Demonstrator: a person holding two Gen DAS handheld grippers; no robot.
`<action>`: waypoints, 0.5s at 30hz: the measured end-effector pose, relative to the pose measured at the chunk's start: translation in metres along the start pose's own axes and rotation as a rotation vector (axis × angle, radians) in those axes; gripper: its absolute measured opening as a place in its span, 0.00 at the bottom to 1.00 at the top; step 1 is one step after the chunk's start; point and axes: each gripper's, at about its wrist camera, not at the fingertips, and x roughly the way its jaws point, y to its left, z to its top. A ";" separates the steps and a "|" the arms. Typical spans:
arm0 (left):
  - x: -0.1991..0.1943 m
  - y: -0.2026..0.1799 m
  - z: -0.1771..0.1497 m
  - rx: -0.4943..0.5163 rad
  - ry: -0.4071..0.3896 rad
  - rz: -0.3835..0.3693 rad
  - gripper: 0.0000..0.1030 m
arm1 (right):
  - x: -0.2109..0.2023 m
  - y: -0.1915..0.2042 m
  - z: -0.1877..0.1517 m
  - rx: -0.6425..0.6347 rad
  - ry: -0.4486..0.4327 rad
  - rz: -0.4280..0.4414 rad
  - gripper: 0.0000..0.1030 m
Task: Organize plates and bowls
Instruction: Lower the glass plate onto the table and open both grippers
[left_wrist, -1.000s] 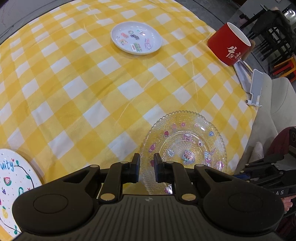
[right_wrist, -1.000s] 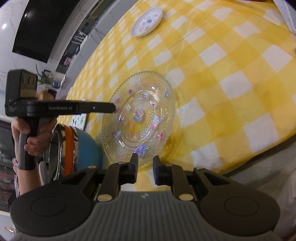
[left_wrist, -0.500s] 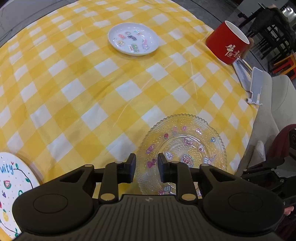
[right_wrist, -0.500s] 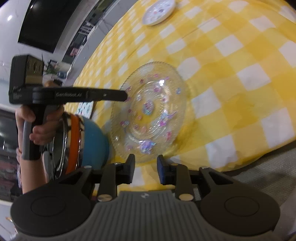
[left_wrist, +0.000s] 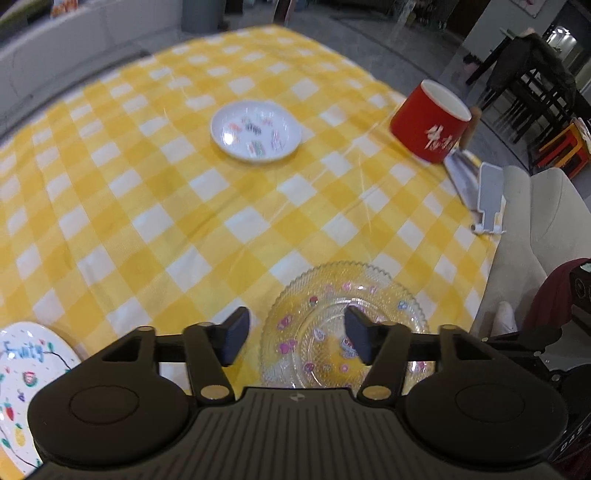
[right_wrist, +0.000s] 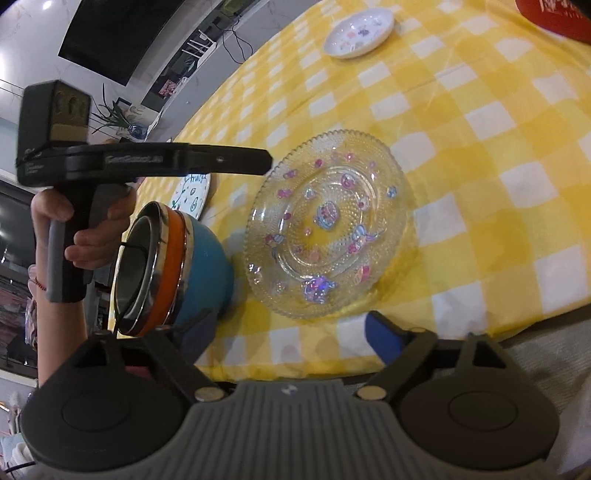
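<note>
A clear glass plate (left_wrist: 347, 325) with pink and blue stickers lies flat on the yellow checked tablecloth (left_wrist: 155, 192), near its edge. My left gripper (left_wrist: 295, 338) hovers over the plate's left rim. Its jaws are opening and the pads touch nothing. In the right wrist view the same glass plate (right_wrist: 328, 229) lies just beyond my right gripper (right_wrist: 291, 336). Those jaws are opening too, with nothing between them. The left gripper (right_wrist: 147, 162), held in a hand, reaches in from the left with its tip at the plate's rim.
A small white plate (left_wrist: 256, 131) sits at mid table, a red cup (left_wrist: 430, 122) at the far right edge, and a white stand (left_wrist: 489, 199) beside it. A painted white plate (left_wrist: 26, 384) lies at near left. A blue bowl with orange band (right_wrist: 177, 266) stands left of the glass plate.
Both pairs of jaws stood close together at the glass plate's rim and now stand wide apart. The left gripper has risen a little. The plate rests on the cloth.
</note>
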 end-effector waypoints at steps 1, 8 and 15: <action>-0.004 -0.003 -0.001 0.008 -0.021 0.008 0.77 | -0.001 0.001 0.000 -0.002 -0.003 0.001 0.90; -0.029 -0.019 -0.003 -0.015 -0.189 0.088 0.84 | 0.001 0.015 0.001 -0.101 -0.014 -0.005 0.98; -0.066 -0.024 -0.009 -0.131 -0.381 0.191 0.87 | -0.006 0.010 0.007 -0.072 -0.082 -0.017 0.98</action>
